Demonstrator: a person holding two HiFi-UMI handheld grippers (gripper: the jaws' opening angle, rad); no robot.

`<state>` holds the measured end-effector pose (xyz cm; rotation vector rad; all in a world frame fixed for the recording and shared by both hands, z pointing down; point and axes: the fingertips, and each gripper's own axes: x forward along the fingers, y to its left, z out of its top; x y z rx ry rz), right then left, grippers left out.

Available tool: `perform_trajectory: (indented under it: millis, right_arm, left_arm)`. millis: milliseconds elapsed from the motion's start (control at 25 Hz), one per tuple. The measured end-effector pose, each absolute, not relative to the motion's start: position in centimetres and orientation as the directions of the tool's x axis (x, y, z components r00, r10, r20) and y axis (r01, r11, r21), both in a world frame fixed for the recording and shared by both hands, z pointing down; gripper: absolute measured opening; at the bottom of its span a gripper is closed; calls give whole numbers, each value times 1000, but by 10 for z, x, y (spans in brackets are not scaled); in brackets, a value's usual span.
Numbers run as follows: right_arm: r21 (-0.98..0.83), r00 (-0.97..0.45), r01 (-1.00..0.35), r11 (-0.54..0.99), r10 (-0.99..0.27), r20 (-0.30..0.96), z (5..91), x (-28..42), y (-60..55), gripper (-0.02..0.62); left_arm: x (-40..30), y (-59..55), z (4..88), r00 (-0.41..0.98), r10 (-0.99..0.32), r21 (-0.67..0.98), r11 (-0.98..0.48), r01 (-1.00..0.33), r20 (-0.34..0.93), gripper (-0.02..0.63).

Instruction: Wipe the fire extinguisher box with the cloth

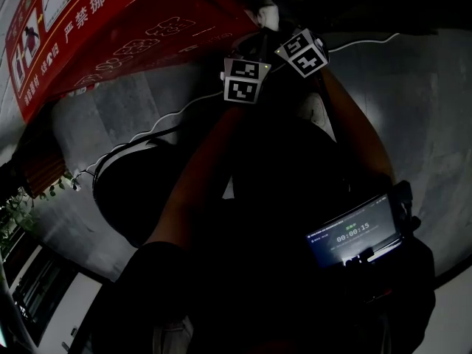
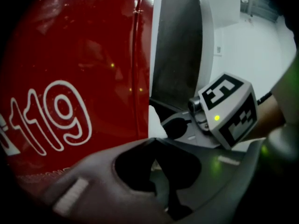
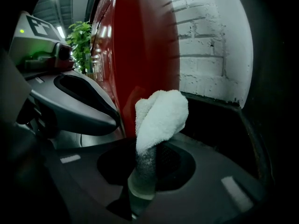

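Note:
The red fire extinguisher box with white "119" fills the left of the left gripper view, and its side rises right in front in the right gripper view. My right gripper is shut on a white cloth, whose bunched end rests against the box's lower edge. The left gripper is beside it, jaws together with nothing seen between them, close to the box corner. A bit of the cloth shows past its tips. In the head view the scene is dark. The two marker cubes sit below the box.
A white brick wall stands to the right of the box. A green plant is behind on the left. A phone with a running timer is at the lower right of the head view. Grey floor lies around.

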<state>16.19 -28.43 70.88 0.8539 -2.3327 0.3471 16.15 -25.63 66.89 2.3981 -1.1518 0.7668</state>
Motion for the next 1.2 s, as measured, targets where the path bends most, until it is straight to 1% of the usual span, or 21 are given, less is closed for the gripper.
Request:
perform_trajectory:
  millis: [360, 520, 640, 760, 1000, 1200]
  right_arm:
    - [-55, -562, -652, 756, -433, 704, 738, 162, -274, 88]
    - [-68, -558, -678, 732, -452, 696, 742, 168, -275, 91]
    - [-86, -561, -728, 680, -520, 644, 719, 183, -288, 91]
    - [-66, -557, -748, 660, -571, 604, 688, 195, -305, 91]
    - [83, -537, -710, 700, -613, 580, 636, 212, -329, 91]
    - [169, -560, -678, 715, -652, 511, 590, 224, -342, 91]
  left_arm:
    - [160, -257, 673, 515, -587, 89, -601, -794, 625, 0]
    - [159, -259, 668, 515, -594, 79, -605, -792, 618, 0]
    - [159, -258, 658, 528, -600, 76, -615, -785, 601, 0]
    - [158, -256, 643, 541, -612, 70, -623, -779, 576, 0]
    - [163, -257, 606, 547, -666, 36, -618, -786, 508, 0]
    - [177, -255, 585, 525, -717, 12, -586, -810, 458, 0]
